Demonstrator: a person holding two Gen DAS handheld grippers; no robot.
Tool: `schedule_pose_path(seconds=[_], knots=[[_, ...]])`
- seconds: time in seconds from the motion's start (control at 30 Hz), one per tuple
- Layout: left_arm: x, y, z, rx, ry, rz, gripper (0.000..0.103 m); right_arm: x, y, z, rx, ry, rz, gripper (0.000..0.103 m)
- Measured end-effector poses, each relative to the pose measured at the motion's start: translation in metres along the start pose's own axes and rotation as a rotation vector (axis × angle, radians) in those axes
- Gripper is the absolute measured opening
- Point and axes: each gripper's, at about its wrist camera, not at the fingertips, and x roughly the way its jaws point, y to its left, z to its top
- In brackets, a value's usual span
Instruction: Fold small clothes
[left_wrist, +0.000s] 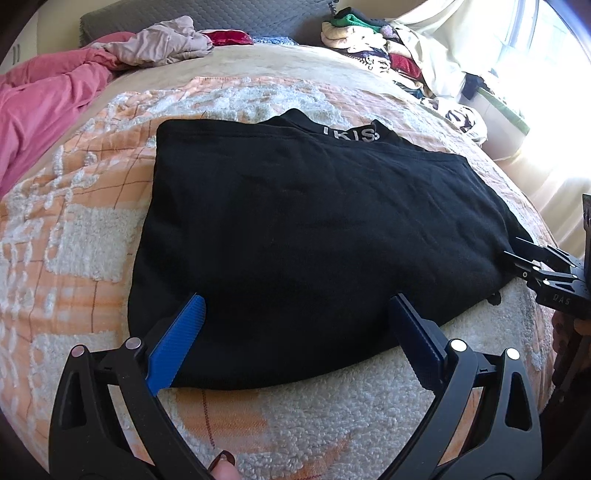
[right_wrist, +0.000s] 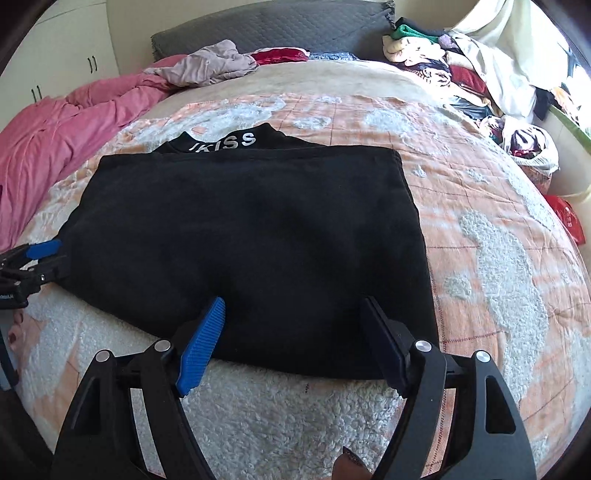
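Observation:
A black garment (left_wrist: 295, 221) (right_wrist: 251, 229) lies folded flat on the orange and white blanket (left_wrist: 74, 240) (right_wrist: 498, 240), its collar with white lettering (left_wrist: 351, 133) (right_wrist: 225, 142) at the far edge. My left gripper (left_wrist: 297, 301) stands open over the garment's near edge, its blue pads wide apart and pinching nothing. My right gripper (right_wrist: 293, 302) is open too, over the near edge towards the garment's right corner. Each gripper shows at the side of the other's view: the right gripper (left_wrist: 524, 258) at the garment's right corner, the left gripper (right_wrist: 37, 258) at its left corner.
A pink quilt (left_wrist: 44, 110) (right_wrist: 55, 136) lies crumpled at the left. A beige garment (left_wrist: 159, 44) rests by the grey headboard (right_wrist: 277, 26). A heap of mixed clothes (left_wrist: 369, 44) (right_wrist: 461, 62) fills the far right. A red bag (right_wrist: 569, 218) hangs past the bed's right edge.

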Motion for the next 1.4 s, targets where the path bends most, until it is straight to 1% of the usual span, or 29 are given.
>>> schedule_pose_path(seconds=[0.1, 0.2, 0.5, 0.67, 0.8, 1.07, 1.17, 1.4], knots=[[-0.001, -0.004, -0.004, 0.003, -0.007, 0.008, 0.092, 0.0, 0.003, -0.007, 0.001, -0.009, -0.021, 0.074], [-0.003, -0.002, -0.006, -0.021, -0.021, -0.007, 0.092, 0.0, 0.007, -0.009, -0.02, -0.016, -0.045, 0.075], [-0.002, 0.0, -0.009, -0.022, -0.021, -0.018, 0.092, 0.002, 0.003, -0.01, -0.005, -0.022, -0.036, 0.078], [-0.004, -0.001, -0.009, -0.016, -0.021, -0.02, 0.092, 0.0, 0.005, -0.009, -0.013, -0.03, -0.041, 0.078], [-0.007, -0.001, -0.007, -0.009, -0.013, -0.022, 0.092, -0.002, 0.006, -0.009, -0.007, -0.033, -0.034, 0.078], [-0.017, 0.004, -0.004, -0.026, -0.015, -0.041, 0.092, -0.008, 0.012, -0.008, -0.018, -0.054, -0.036, 0.079], [-0.02, 0.006, -0.003, -0.032, -0.018, -0.043, 0.092, -0.011, 0.014, -0.007, -0.011, -0.068, -0.03, 0.084], [-0.031, 0.01, -0.001, -0.048, -0.032, -0.028, 0.093, -0.016, 0.028, -0.009, -0.009, -0.091, -0.021, 0.09]])
